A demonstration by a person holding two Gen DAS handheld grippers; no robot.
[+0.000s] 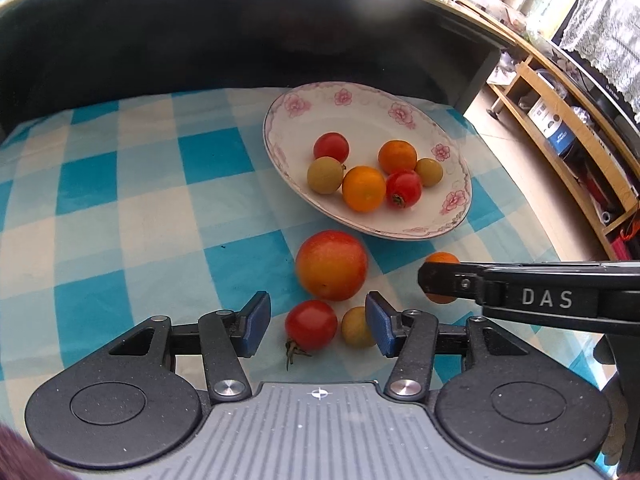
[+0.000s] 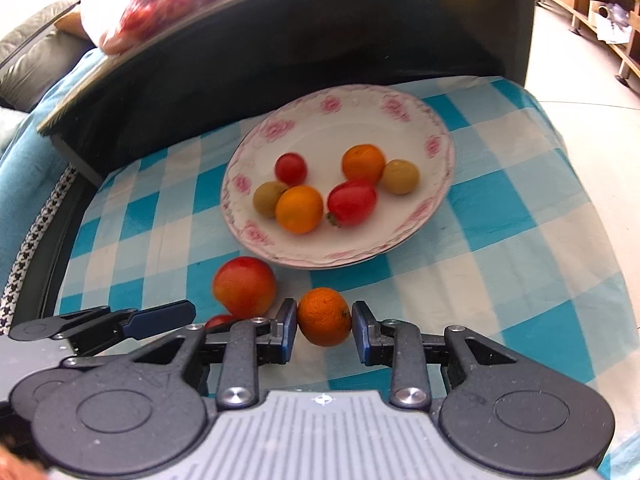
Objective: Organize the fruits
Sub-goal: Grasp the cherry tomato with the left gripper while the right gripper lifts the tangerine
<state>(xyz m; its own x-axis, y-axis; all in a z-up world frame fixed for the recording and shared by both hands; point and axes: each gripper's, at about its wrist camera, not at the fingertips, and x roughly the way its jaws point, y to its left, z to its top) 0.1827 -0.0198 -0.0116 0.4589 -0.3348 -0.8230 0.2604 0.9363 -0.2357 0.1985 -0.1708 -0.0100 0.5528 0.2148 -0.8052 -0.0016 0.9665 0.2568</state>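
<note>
A white plate with pink flowers (image 1: 320,100) (image 2: 340,128) holds several small fruits: red tomatoes, oranges and yellow-green ones. On the checked cloth before it lie a large red-orange fruit (image 1: 331,265) (image 2: 244,287), a red cherry tomato (image 1: 311,325), a yellow-green fruit (image 1: 356,327) and a small orange (image 2: 324,316). My left gripper (image 1: 318,326) is open around the cherry tomato and the yellow-green fruit. My right gripper (image 2: 324,330) has its pads on both sides of the small orange; it also shows in the left wrist view (image 1: 440,280).
A blue and white checked cloth (image 1: 140,200) covers the low table. A dark shelf edge (image 2: 280,40) runs behind the plate. A bag of red fruit (image 2: 160,4) lies on top of it. Wooden shelves (image 1: 560,128) stand to the right.
</note>
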